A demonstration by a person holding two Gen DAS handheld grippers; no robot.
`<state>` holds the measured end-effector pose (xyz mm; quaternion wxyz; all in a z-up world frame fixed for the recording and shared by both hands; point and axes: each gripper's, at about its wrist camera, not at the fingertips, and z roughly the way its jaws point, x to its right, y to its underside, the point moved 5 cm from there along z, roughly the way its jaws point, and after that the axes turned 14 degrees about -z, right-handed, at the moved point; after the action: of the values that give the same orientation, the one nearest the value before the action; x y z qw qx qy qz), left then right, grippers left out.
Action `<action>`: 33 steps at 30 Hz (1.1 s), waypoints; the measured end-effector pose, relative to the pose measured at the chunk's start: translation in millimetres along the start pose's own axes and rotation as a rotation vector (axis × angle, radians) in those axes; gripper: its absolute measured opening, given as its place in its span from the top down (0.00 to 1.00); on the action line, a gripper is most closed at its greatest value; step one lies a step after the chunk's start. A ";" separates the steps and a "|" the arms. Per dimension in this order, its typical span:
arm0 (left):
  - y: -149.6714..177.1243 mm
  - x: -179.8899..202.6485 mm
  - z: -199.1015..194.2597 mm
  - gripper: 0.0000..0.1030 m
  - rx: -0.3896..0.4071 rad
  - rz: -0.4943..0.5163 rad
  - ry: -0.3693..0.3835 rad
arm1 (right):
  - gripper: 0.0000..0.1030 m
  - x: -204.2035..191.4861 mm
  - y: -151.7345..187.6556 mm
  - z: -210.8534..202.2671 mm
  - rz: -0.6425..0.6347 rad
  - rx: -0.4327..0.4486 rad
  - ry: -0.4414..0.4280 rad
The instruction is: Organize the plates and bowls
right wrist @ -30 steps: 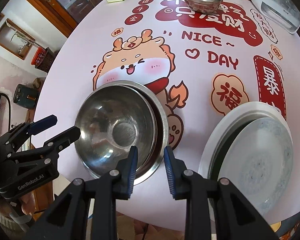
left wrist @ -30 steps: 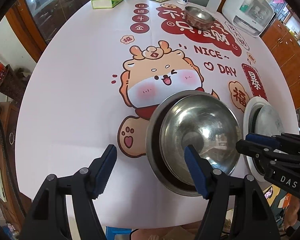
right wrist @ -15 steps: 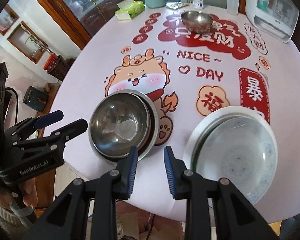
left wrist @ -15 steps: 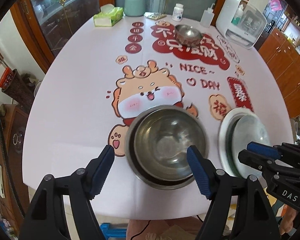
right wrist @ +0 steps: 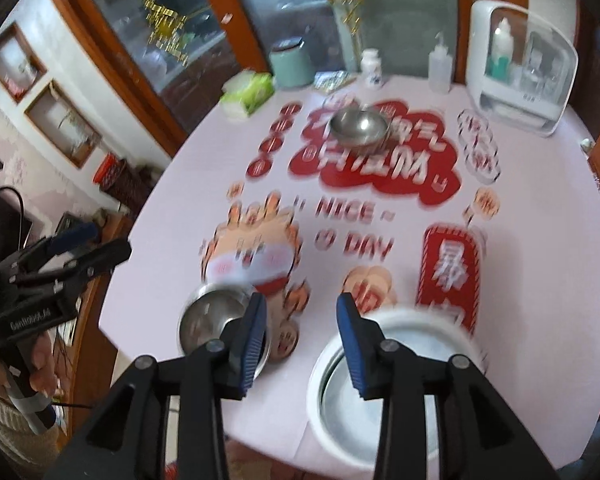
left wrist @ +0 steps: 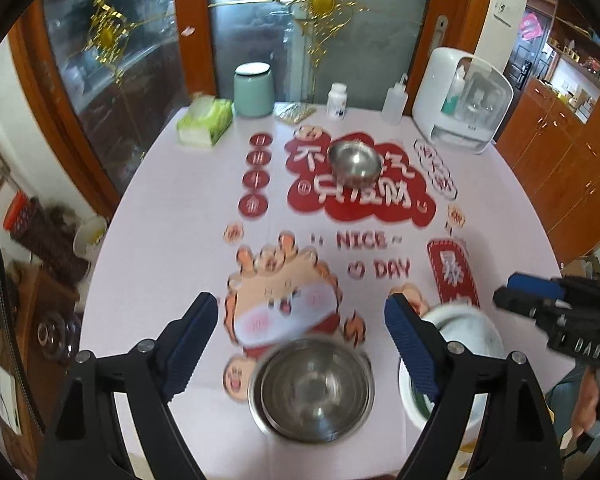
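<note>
Jaws on your left hand-held gripper [left wrist: 300,340] are opening wide and empty above the nested round steel bowls [left wrist: 312,388]; your right hand-held gripper [right wrist: 300,336] is parting too, with the stacked white plates [right wrist: 396,380] below its right finger on the tabletop [left wrist: 172,216].

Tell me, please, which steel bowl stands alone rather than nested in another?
The small steel bowl at the far end, on the red lettering; the near bowls sit nested.

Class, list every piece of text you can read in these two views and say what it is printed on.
"NICE ~" on the tablecloth.
"DAY", beside a heart, on the tablecloth.
"暴" in the tablecloth's red panel.
"DAS", blurred, on the right gripper, which is open.
"GenRobot.AI", blurred, on the left gripper, which is open.
Big red cloud characters: too blurred to read.
Pill bottle label: too small.
</note>
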<state>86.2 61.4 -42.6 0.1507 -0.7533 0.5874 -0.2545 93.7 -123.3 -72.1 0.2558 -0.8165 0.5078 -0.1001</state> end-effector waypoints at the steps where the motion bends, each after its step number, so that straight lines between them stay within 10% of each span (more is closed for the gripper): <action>1: -14.0 5.6 3.2 0.18 0.002 0.014 0.008 | 0.64 8.9 -13.0 -1.3 0.012 0.007 0.005; 7: -78.5 31.1 30.2 0.18 0.002 0.058 0.028 | 0.44 56.9 -74.7 1.9 0.093 0.035 0.054; 18: -178.8 62.9 174.2 0.17 -0.094 0.050 0.025 | 0.44 136.9 -158.2 88.0 0.250 -0.002 0.059; 33: -180.0 71.9 364.9 0.18 -0.303 -0.092 0.046 | 0.44 193.2 -152.7 246.9 0.411 -0.175 0.018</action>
<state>449.2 13.6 -234.2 0.0101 -0.7874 0.5872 -0.1871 406.7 -161.4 -221.1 0.1942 -0.7140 0.6726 -0.0085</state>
